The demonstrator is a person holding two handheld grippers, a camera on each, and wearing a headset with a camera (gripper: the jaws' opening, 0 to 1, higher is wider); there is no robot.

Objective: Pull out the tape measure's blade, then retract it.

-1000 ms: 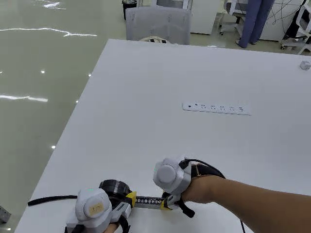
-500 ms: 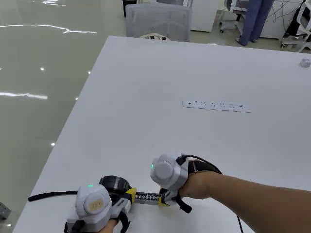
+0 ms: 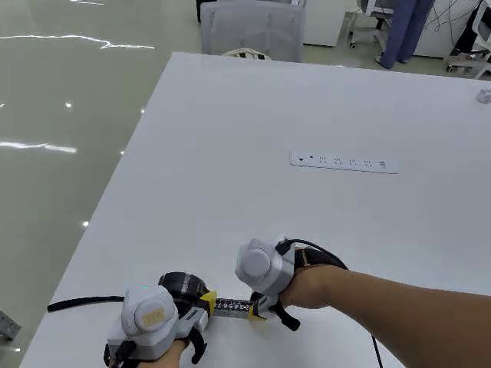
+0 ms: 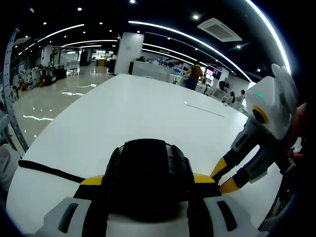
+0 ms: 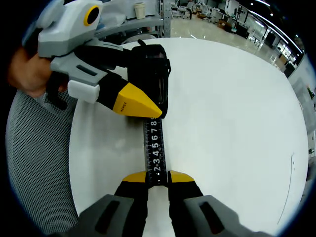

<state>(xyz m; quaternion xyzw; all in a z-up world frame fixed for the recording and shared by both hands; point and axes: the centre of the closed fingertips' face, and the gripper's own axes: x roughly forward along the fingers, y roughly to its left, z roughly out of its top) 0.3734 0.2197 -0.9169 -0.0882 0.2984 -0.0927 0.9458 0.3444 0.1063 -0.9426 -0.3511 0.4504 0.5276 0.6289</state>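
A white workbench (image 3: 307, 115) stretches well ahead of both grippers. At its far edge stands a grey mesh chair (image 3: 253, 27). A white power strip (image 3: 344, 162) lies flat on the bench, well beyond the grippers and a little to the right.

At the near edge, a person holds the two grippers close together. The left gripper (image 4: 148, 183) has its yellow-tipped jaws closed around the black tape measure case (image 5: 154, 69), one jaw on each side, with the case resting on the bench. The right gripper (image 5: 158, 177) is clamped shut on the tip of the blade (image 5: 156, 148), with its yellow jaw tips meeting over the black metal strip.

From the right gripper, the case lies directly ahead and near. A short stretch of numbered blade bridges the gap. The blade lies flat on the bench. Its long axis runs straight from the right jaws to the mouth of the case, along the line on which the right gripper points.

A thin black strap (image 3: 77, 303) trails from the case across the bench, on the side away from the right gripper.

Whichever way the blade goes next, the move likely depends on this line. The right gripper should travel along the blade's axis while the left holds the case in place. Drifting sideways could kink the strip.
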